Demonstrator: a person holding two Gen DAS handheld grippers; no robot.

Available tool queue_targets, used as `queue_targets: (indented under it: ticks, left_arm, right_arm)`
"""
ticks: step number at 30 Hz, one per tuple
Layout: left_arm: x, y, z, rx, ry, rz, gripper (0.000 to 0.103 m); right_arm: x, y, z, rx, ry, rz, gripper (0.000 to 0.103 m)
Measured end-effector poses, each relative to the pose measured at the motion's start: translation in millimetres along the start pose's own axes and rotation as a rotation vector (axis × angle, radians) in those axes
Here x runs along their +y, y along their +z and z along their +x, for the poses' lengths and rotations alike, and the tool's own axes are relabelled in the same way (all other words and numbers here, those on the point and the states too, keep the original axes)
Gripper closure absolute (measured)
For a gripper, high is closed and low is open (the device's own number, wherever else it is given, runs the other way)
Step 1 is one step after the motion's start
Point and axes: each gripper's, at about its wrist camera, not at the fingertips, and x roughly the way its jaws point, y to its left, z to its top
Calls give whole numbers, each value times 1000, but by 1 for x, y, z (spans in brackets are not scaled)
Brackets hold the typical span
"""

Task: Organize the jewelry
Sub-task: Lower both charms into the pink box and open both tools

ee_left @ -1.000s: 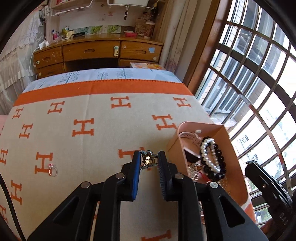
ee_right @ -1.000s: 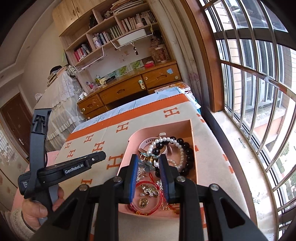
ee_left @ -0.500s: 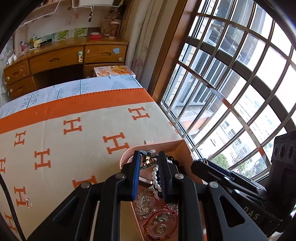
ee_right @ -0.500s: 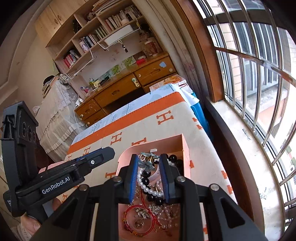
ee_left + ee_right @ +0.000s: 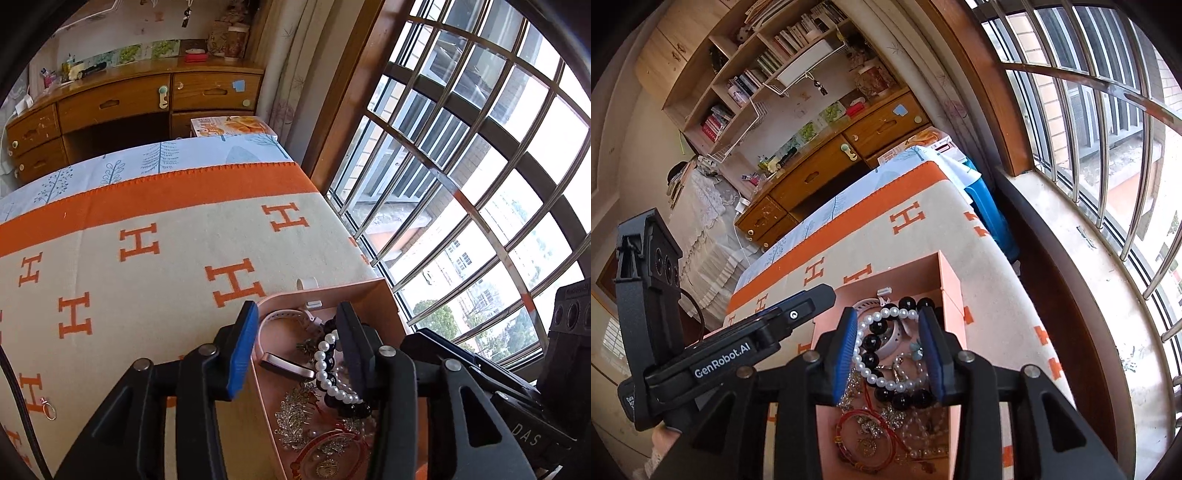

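Over the pink box (image 5: pixel 947 284) on the blanket (image 5: pixel 147 280), both grippers hang with jaws opening. The left gripper (image 5: pixel 295 343) clamps nothing, and the right gripper (image 5: pixel 888 349) is likewise empty; the pearl-and-black bracelets (image 5: pixel 886 350) lie loose in the box below. This looks like the drop-off step, with small pieces just let go into the pile. One ring (image 5: pixel 49 410) lies well apart at nine o'clock from the box. Next, the left gripper likely needs to travel there, come low and pinch narrowly, since the thin ring could slip.
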Motion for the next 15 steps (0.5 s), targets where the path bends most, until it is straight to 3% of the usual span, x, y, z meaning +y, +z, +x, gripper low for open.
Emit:
queue_targets:
  ticks: [9, 15]
  left_arm:
    - [13, -4, -39, -53, 11, -40, 55]
    - [24, -25, -72, -90, 50, -55, 51]
  right_arm:
    - [9, -8, -14, -12, 8, -11, 68]
    - [24, -21, -23, -8, 22, -35, 68]
